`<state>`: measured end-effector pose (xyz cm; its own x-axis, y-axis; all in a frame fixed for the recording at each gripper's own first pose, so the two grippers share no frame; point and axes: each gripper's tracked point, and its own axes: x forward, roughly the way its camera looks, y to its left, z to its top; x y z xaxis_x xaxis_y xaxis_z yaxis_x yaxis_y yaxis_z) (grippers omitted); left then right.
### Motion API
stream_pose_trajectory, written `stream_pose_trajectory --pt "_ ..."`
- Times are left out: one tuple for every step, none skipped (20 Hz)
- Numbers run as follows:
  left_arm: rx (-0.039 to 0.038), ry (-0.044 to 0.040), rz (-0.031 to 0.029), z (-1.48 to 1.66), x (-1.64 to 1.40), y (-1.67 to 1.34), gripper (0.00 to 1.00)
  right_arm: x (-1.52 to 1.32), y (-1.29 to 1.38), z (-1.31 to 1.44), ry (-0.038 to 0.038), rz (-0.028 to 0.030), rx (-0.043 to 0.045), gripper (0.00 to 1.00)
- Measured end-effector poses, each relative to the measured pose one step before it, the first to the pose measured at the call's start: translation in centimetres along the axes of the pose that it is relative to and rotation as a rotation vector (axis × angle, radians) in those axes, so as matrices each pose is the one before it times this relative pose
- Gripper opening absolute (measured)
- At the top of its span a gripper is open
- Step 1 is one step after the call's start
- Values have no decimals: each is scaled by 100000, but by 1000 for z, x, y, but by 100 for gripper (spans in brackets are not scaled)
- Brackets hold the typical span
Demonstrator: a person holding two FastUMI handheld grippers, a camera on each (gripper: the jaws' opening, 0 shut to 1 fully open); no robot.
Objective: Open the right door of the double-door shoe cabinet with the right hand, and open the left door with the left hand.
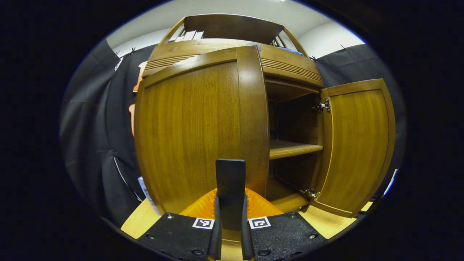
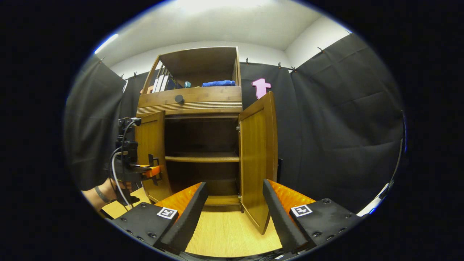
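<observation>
Right gripper view: left gripper (image 2: 154,170) at left frame, on the left door (image 2: 152,152) edge; the door is partly open. Centre: shoe cabinet (image 2: 203,105), its interior open. Right door (image 2: 259,156) swung wide, its lower edge between the right gripper (image 2: 235,208) jaws, which are apart. Left gripper view: jaws clamped on a dark handle (image 1: 230,188).

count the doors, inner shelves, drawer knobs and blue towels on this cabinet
doors: 2, left door and right door
inner shelf: 1
drawer knob: 1
blue towel: 1
total: 5
</observation>
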<state>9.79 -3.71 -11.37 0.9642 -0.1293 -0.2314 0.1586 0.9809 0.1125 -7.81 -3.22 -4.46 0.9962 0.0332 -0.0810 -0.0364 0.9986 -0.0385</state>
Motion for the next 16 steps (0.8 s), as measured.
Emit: stream_pose_trajectory --pt "-816 98 591 -74 -822 526 20 -60 -86 -17 54 15 209 100" --pt "-393 130 821 -64 -853 555 20 -41 -117 -30 -46 -42 199 98" --pt "225 -163 1115 -14 -957 606 20 -196 -53 -17 -146 27 190 100" --pt "841 -381 1495 -52 -915 549 21 -13 -94 -4 18 -94 76 99" --pt "1318 -72 1520 35 -747 640 19 -50 -145 -43 72 -106 22 98" --pt "869 37 1699 -113 -734 731 19 44 -26 -21 59 36 86 100" --pt "298 63 1338 121 -552 868 19 16 4 30 24 153 120 100" --pt "-59 -95 1169 21 -548 787 19 -37 -91 53 -25 99 148 98" --pt "-370 -80 742 -17 -410 663 21 28 -35 -25 -75 130 54 98" --pt "-384 20 846 -84 -438 667 19 45 -67 161 -590 -94 50 100" --pt "-147 -311 955 -29 -468 855 18 18 -68 255 -1066 -96 50 94" --pt "409 -83 792 -16 -495 700 18 -51 -61 97 -802 -151 -242 98" --pt "661 -334 834 -77 -496 783 18 72 -97 117 -410 -210 -407 98" --pt "95 26 754 -120 -184 867 15 143 18 -15 -35 54 -239 98" --pt "-257 -90 599 99 -398 772 13 58 -243 679 64 348 97 98" --pt "-701 1 307 -105 -66 504 11 101 88 27 1 428 226 94"
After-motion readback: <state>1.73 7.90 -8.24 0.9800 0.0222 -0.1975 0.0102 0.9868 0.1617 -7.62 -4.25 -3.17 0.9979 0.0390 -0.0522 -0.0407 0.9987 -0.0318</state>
